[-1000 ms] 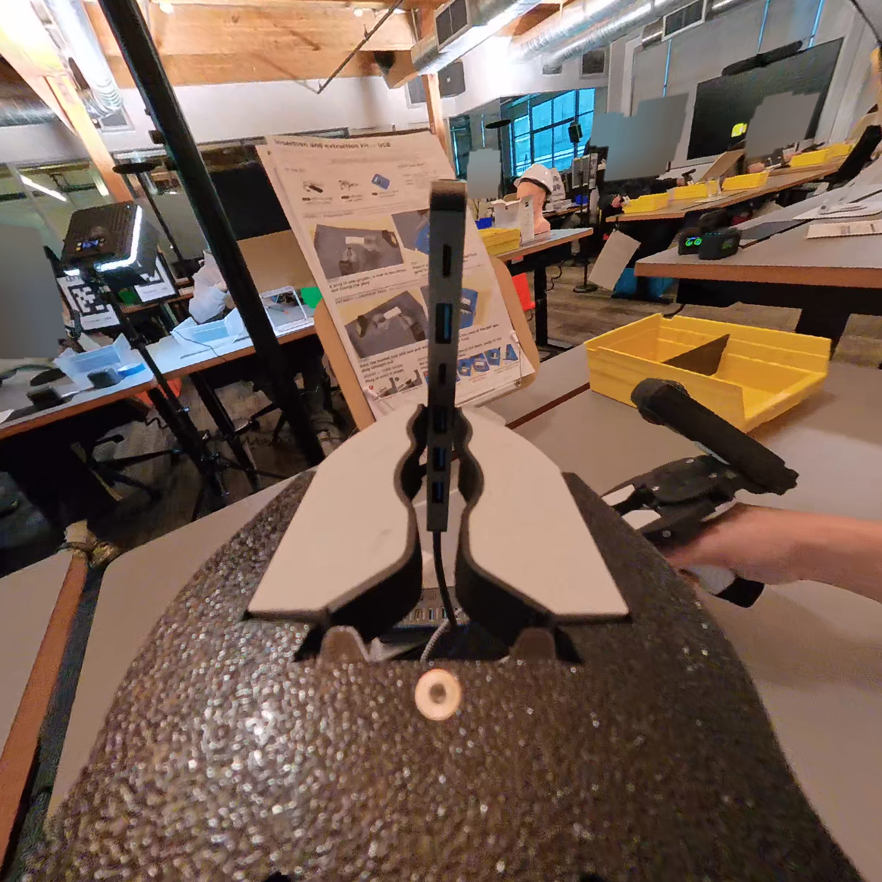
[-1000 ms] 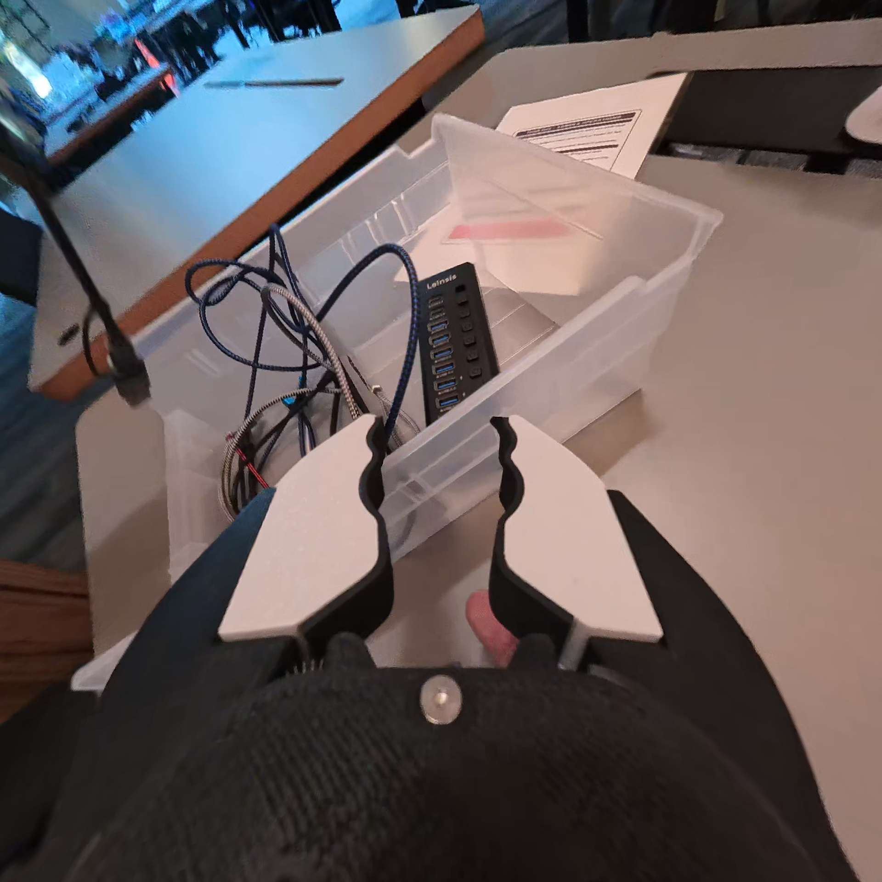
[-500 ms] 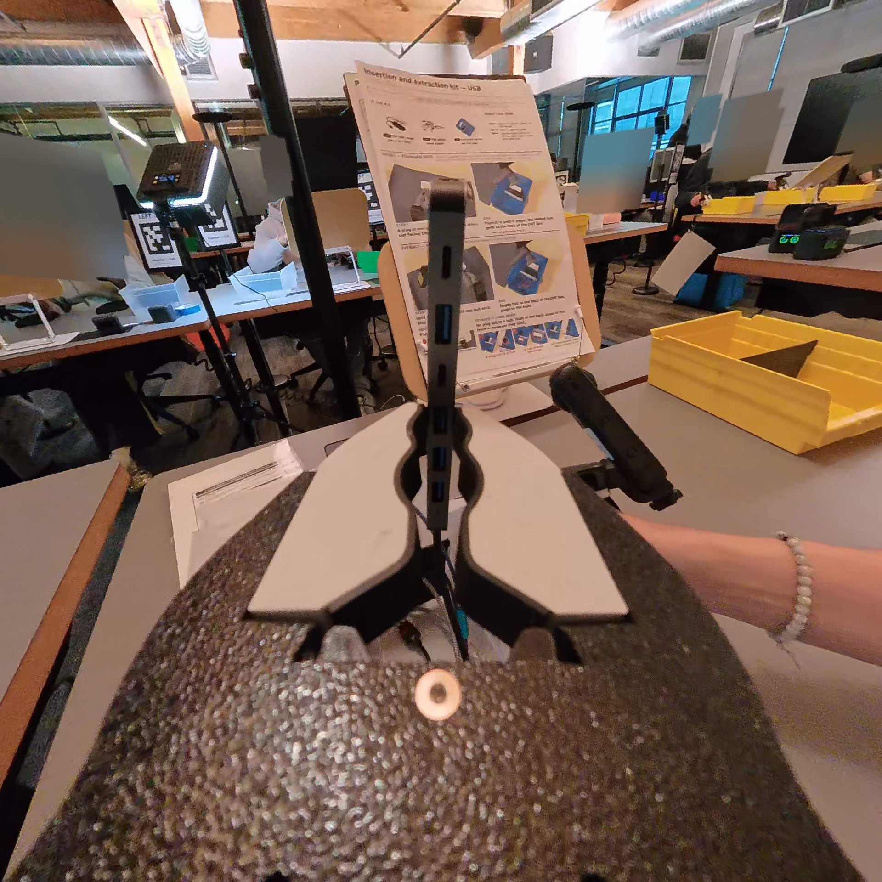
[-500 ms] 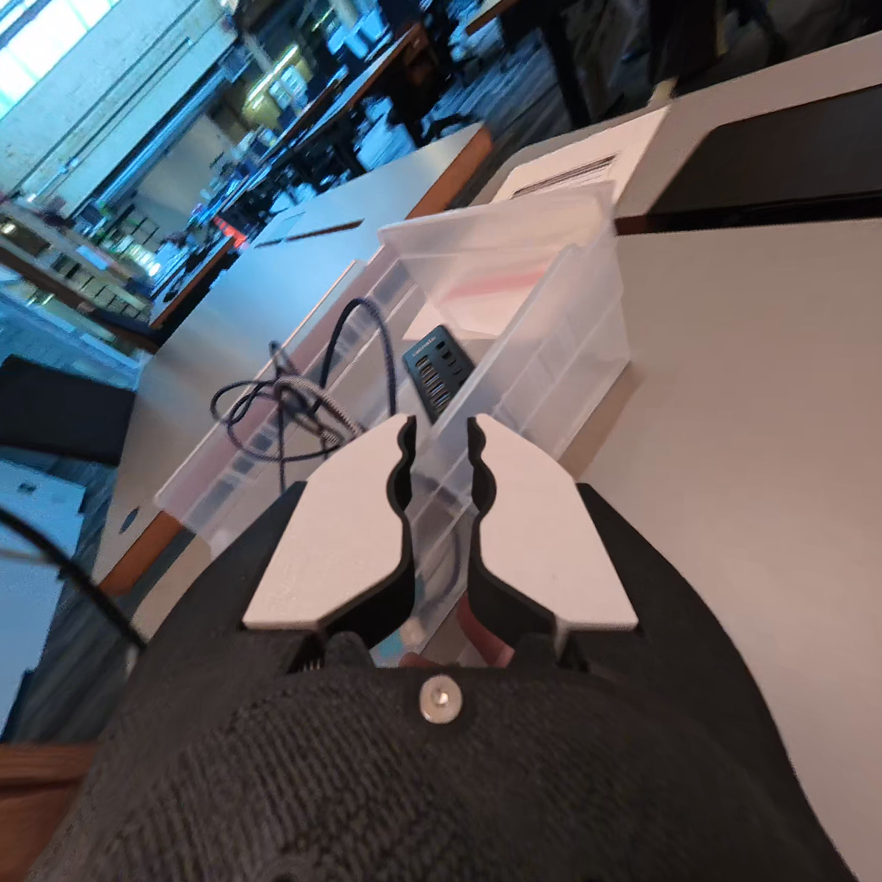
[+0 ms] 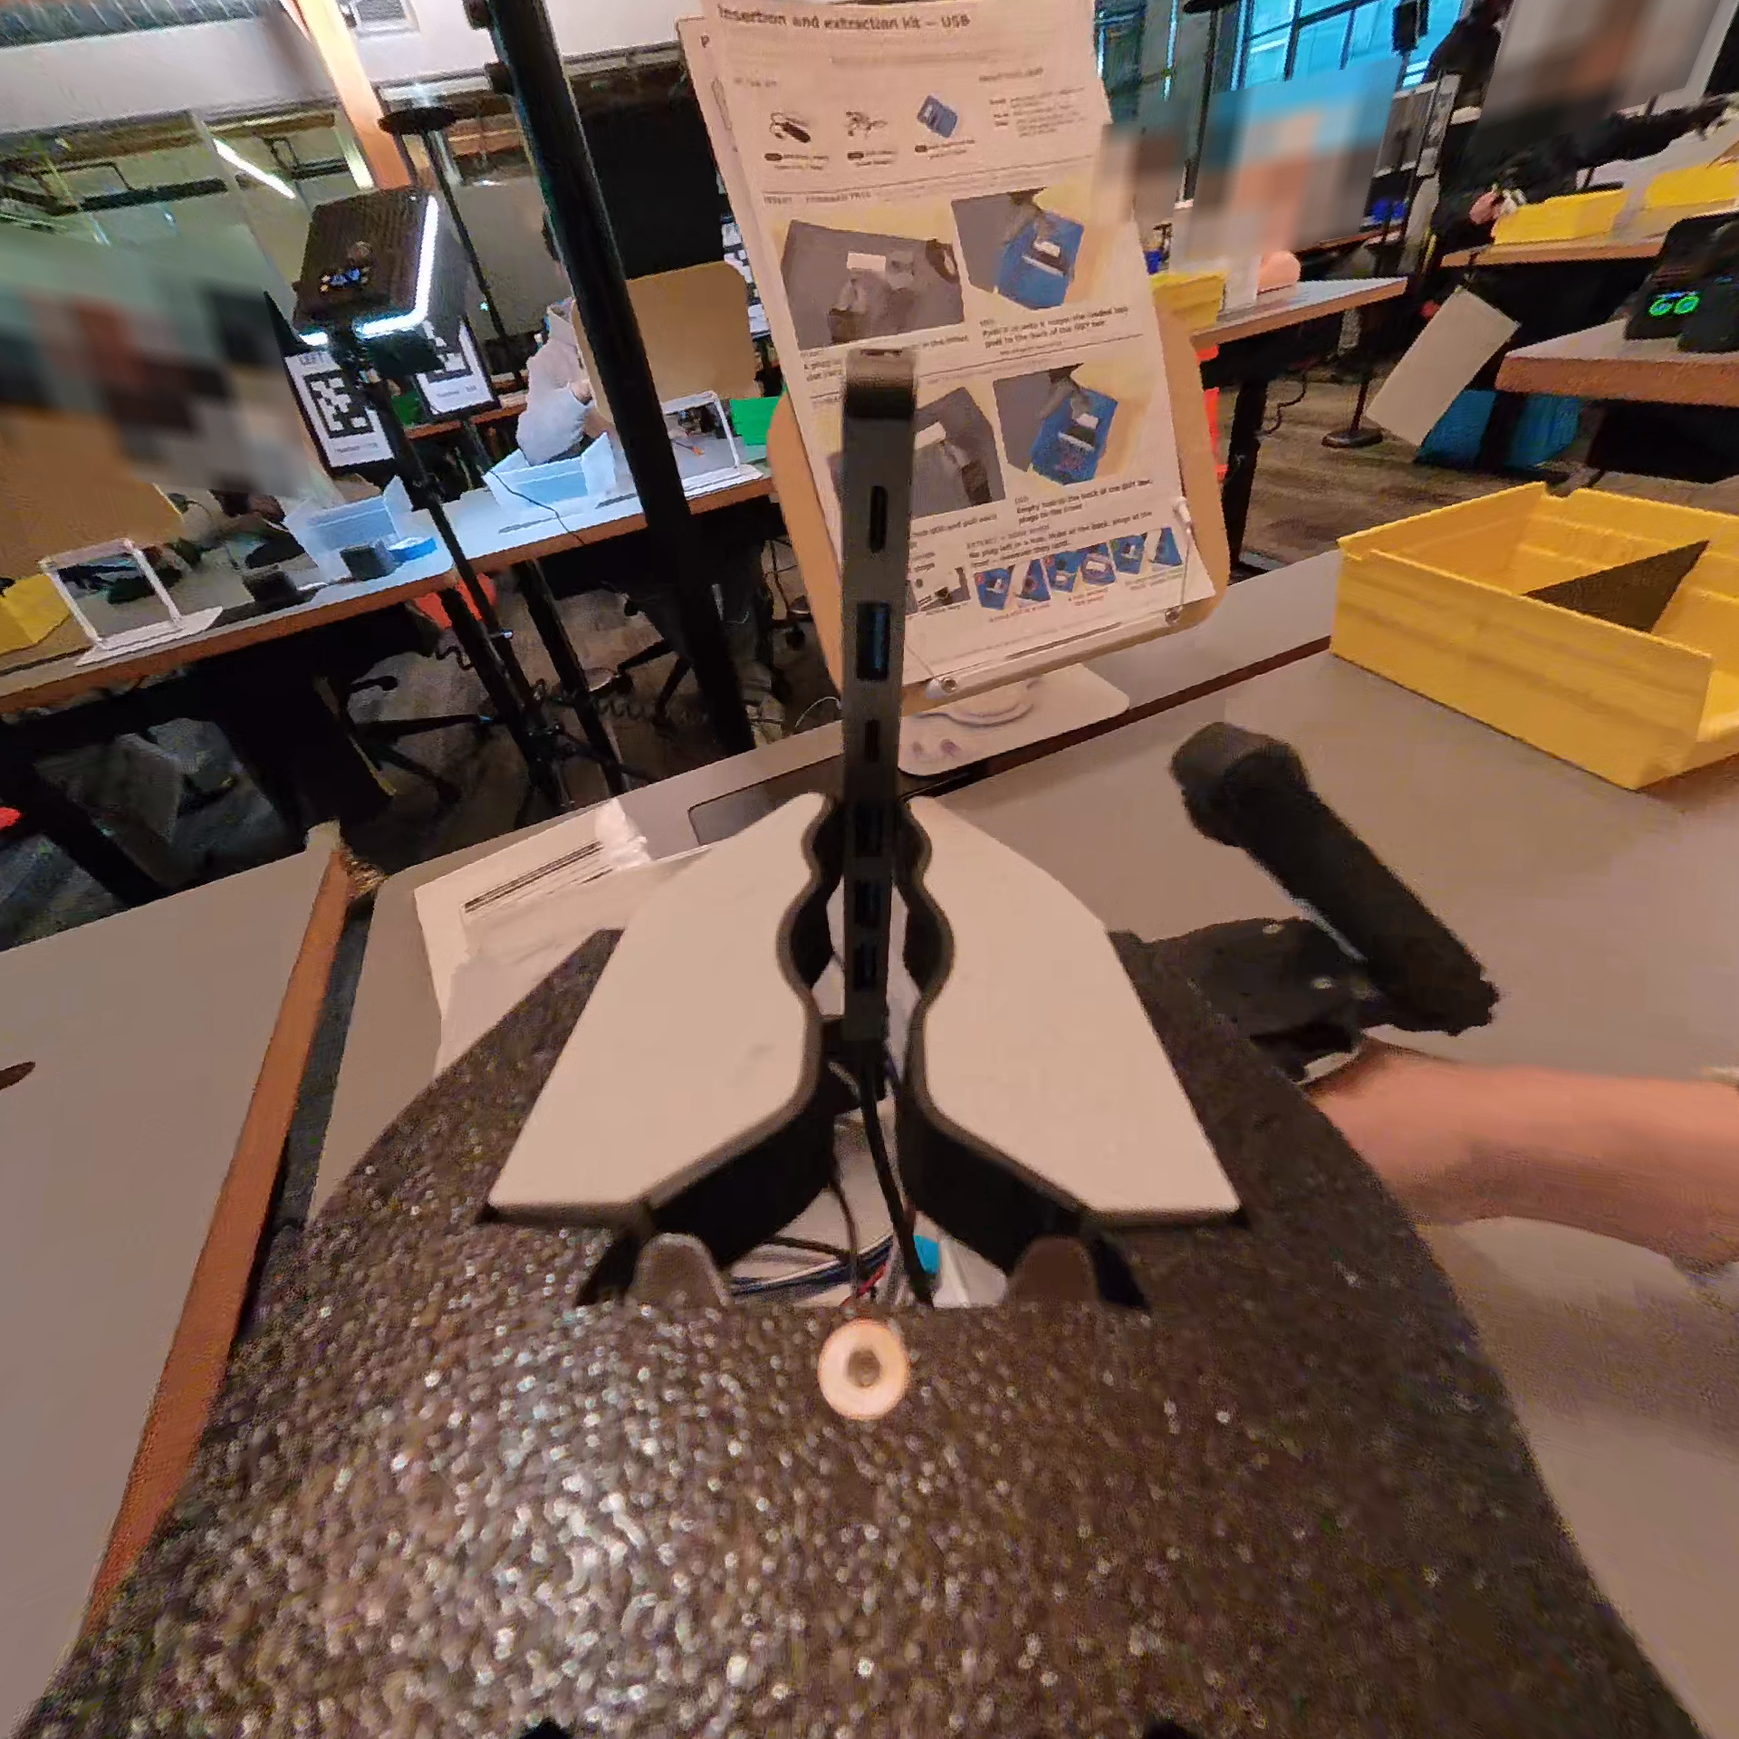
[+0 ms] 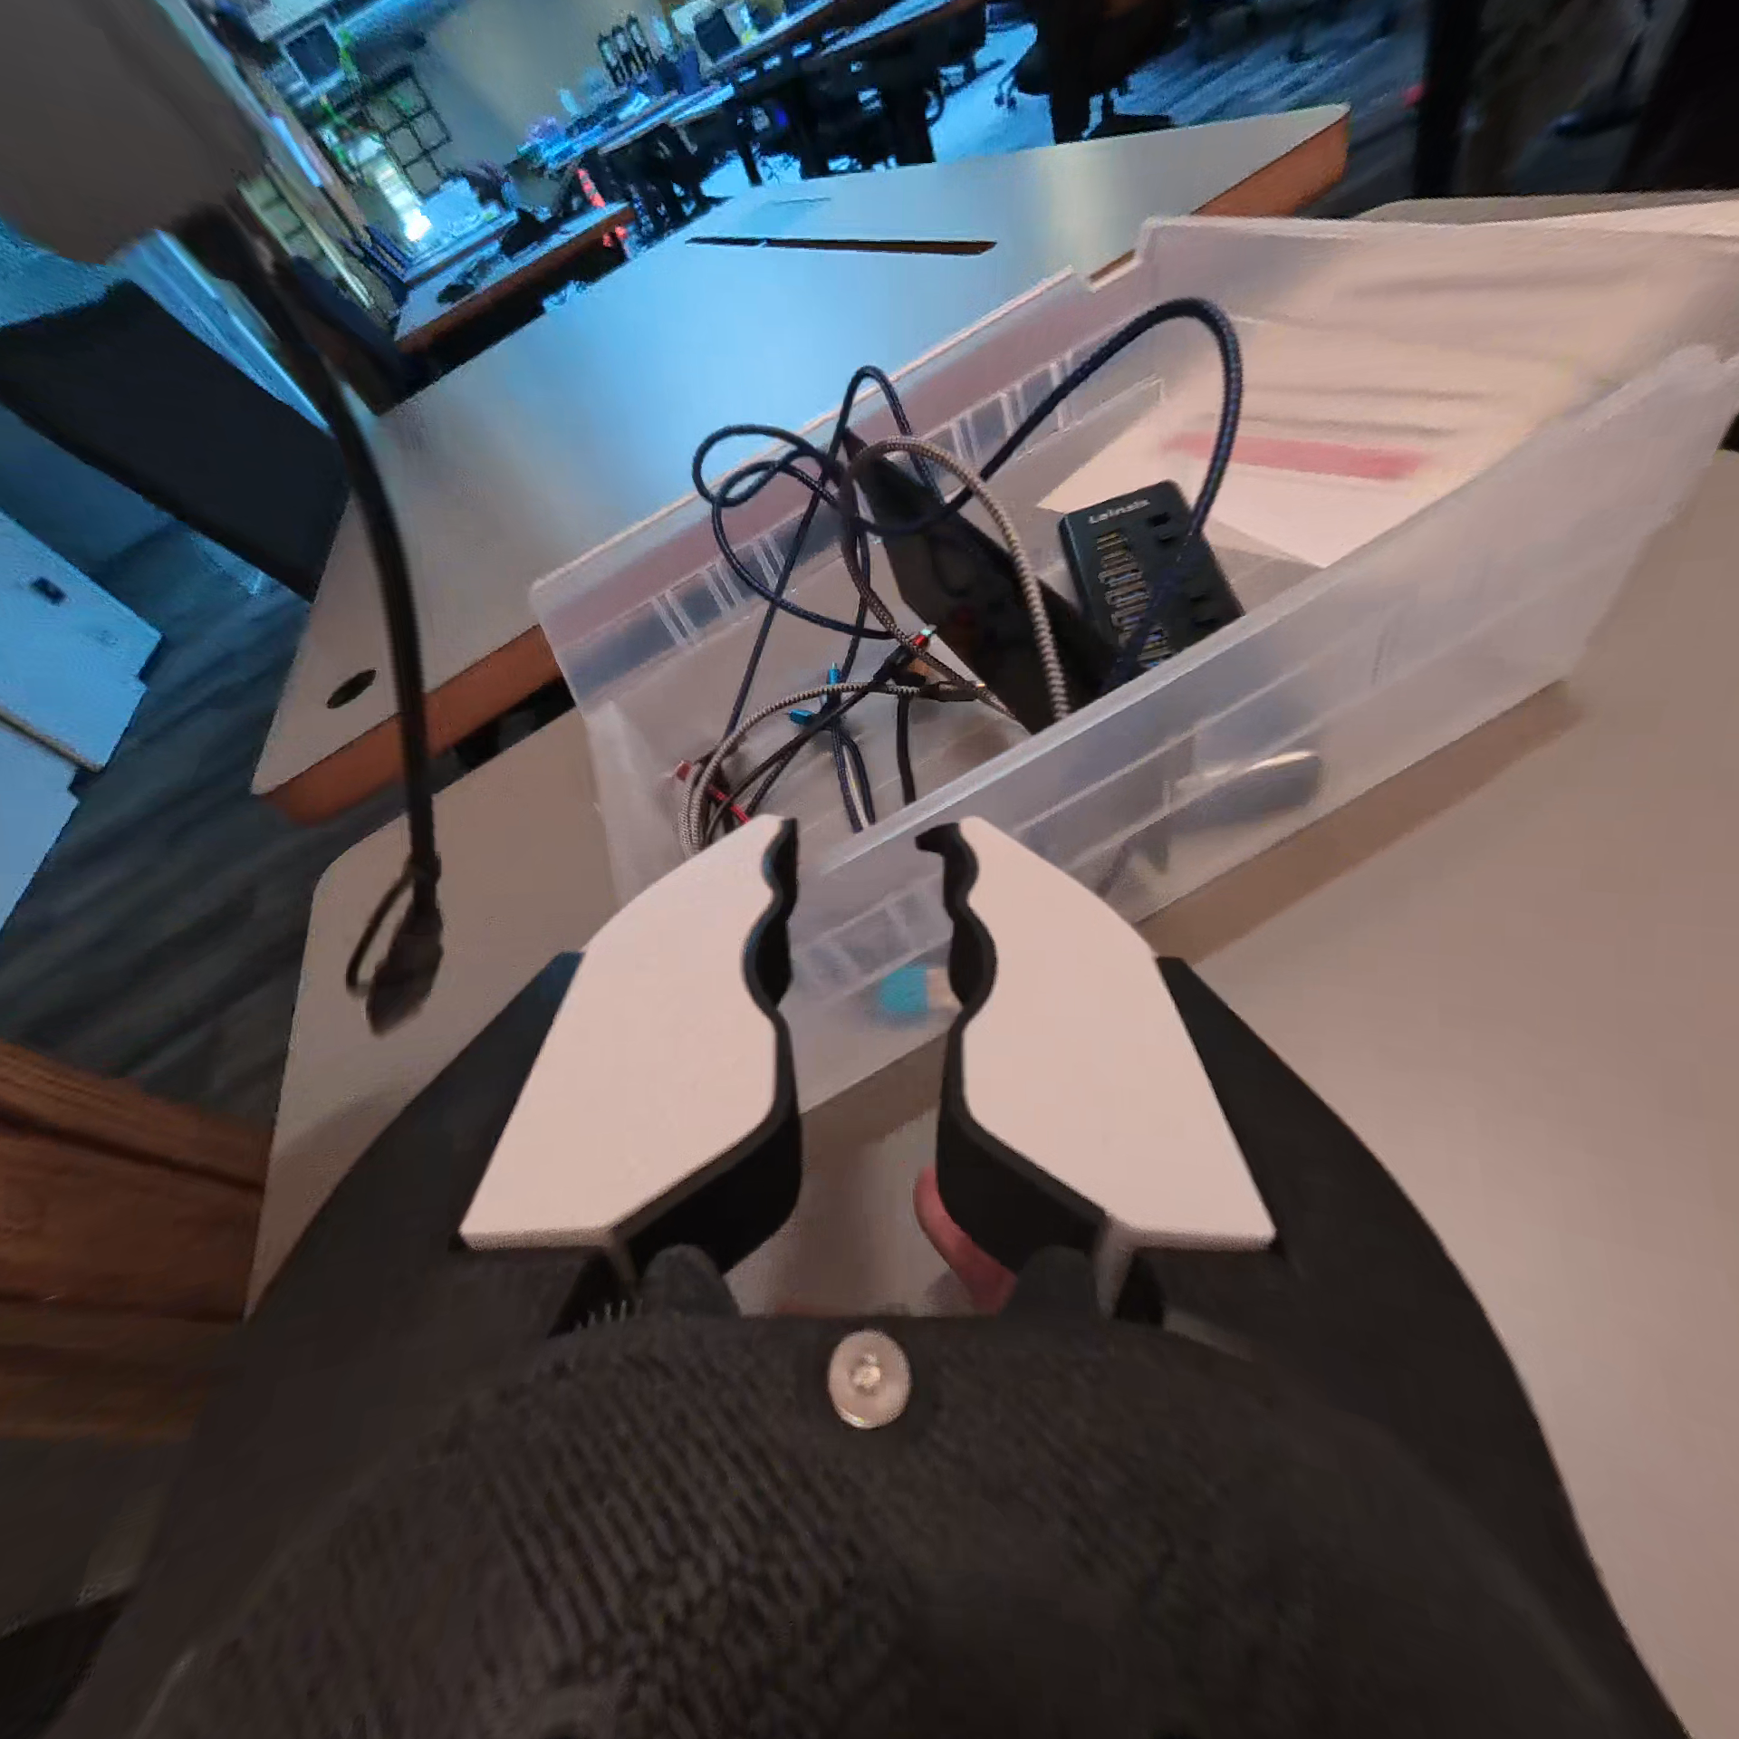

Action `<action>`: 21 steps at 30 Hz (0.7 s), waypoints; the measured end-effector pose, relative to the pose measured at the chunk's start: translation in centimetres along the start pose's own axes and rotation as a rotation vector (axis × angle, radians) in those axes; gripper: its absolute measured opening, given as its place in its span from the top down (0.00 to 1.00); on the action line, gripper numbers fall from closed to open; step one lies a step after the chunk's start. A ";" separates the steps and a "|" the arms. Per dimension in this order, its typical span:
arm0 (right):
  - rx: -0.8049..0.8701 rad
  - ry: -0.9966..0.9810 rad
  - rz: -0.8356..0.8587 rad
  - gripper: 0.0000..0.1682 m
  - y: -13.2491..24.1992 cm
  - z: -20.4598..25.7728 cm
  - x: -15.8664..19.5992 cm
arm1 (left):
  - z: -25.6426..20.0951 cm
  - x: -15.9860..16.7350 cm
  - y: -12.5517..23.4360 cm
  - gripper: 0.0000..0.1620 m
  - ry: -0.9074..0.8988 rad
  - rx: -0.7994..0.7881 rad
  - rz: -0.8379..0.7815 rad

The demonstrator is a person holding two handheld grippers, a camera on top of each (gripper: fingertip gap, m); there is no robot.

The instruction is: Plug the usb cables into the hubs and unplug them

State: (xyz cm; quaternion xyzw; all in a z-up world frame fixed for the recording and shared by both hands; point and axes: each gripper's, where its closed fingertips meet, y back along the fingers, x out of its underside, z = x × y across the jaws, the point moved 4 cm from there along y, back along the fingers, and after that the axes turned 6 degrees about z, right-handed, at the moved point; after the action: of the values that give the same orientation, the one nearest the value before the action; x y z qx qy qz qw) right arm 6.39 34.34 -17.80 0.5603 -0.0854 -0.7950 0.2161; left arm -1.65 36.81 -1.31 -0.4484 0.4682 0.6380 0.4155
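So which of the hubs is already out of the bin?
The slim grey hub, held upright in the left gripper. The black multi-port hub lies in the clear bin.

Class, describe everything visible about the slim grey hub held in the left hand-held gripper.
The slim grey hub is a thin, dark grey bar with a matte, metallic look, standing upright and edge-on. Ports run along its facing edge, one blue inside. The left hand-held gripper clamps its lower part; a thin black cable hangs from its bottom end.
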 end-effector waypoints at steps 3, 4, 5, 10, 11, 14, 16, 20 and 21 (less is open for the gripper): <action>-0.096 -0.020 0.065 0.79 -1.4 0.0 -0.6 | -1.1 -0.1 -1.1 0.94 0.024 0.037 0.007; -0.080 -0.029 0.074 0.78 -0.9 -0.5 -1.1 | -1.6 0.1 -1.4 0.94 0.027 0.055 0.021; -0.072 -0.034 0.033 0.76 0.3 -1.0 -2.1 | -2.1 0.2 -1.6 0.94 0.022 0.074 0.036; -0.120 0.037 -0.308 0.66 11.4 -2.2 -6.9 | -4.7 0.3 -2.5 0.94 -0.119 0.045 0.092; -0.129 0.049 -0.380 0.66 13.9 -2.0 -7.6 | -5.7 0.3 -3.3 0.94 -0.166 0.054 0.115; -0.106 0.131 -0.499 0.69 19.2 -0.7 -8.7 | -9.7 0.2 -7.0 0.94 -0.354 0.042 0.165; 0.039 0.186 -0.524 0.68 21.0 -1.5 -8.7 | -12.7 -0.1 -9.6 0.94 -0.483 0.035 0.159; 0.148 0.205 -0.517 0.74 23.0 -3.7 -7.6 | -18.2 -1.1 -13.0 0.94 -0.672 0.043 0.108; 0.185 0.214 -0.532 0.81 23.8 -4.5 -7.4 | -19.0 -1.2 -13.5 0.94 -0.700 0.040 0.101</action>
State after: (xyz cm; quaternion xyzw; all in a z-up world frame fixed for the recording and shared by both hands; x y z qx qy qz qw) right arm 18.54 16.83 -4.08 0.6609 0.0153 -0.7490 -0.0440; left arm 15.02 21.15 -6.20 -0.1707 0.3316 0.7633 0.5275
